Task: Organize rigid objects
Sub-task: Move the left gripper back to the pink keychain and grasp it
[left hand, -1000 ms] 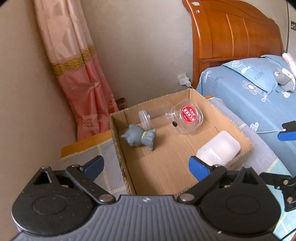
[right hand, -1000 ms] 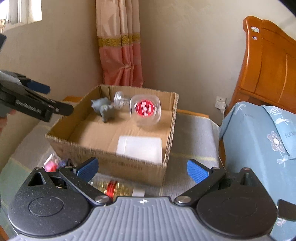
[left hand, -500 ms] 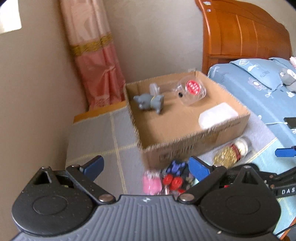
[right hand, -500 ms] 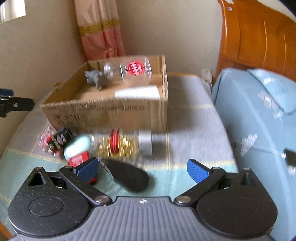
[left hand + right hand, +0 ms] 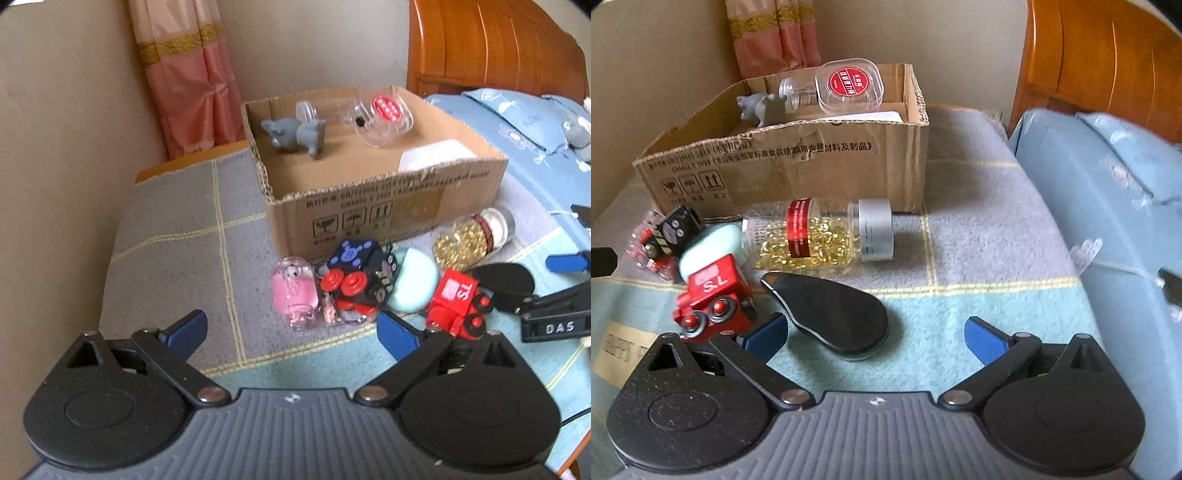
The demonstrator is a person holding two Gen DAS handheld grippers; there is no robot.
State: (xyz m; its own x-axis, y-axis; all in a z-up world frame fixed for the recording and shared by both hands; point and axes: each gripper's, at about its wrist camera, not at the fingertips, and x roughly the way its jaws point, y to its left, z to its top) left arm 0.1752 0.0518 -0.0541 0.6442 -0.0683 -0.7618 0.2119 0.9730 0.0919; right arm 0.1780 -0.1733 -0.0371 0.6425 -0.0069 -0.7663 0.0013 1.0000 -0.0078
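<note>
A cardboard box [image 5: 369, 206] [image 5: 812, 166] holds a grey animal figure [image 5: 295, 134], a clear case with a red label [image 5: 384, 110] and a white container [image 5: 436, 155]. In front of it lie a pink bottle [image 5: 293, 291], a black cube [image 5: 360, 258], a black-and-red toy train [image 5: 351, 288], a mint object [image 5: 412, 284], a red train [image 5: 456, 302] [image 5: 714, 295], a capsule bottle [image 5: 820, 232] and a flat black oval piece [image 5: 831, 314]. My left gripper [image 5: 291, 328] is open above the blanket before the toys. My right gripper [image 5: 875, 336] is open over the black piece.
A grey and teal blanket [image 5: 177, 236] covers the surface. A bed with blue bedding [image 5: 1108, 221] and a wooden headboard [image 5: 491, 48] stands on the right. A pink curtain [image 5: 181, 74] hangs in the back corner.
Both grippers have pulled back and down from over the box. The loose toys in front of the box have come into view. Both stay open.
</note>
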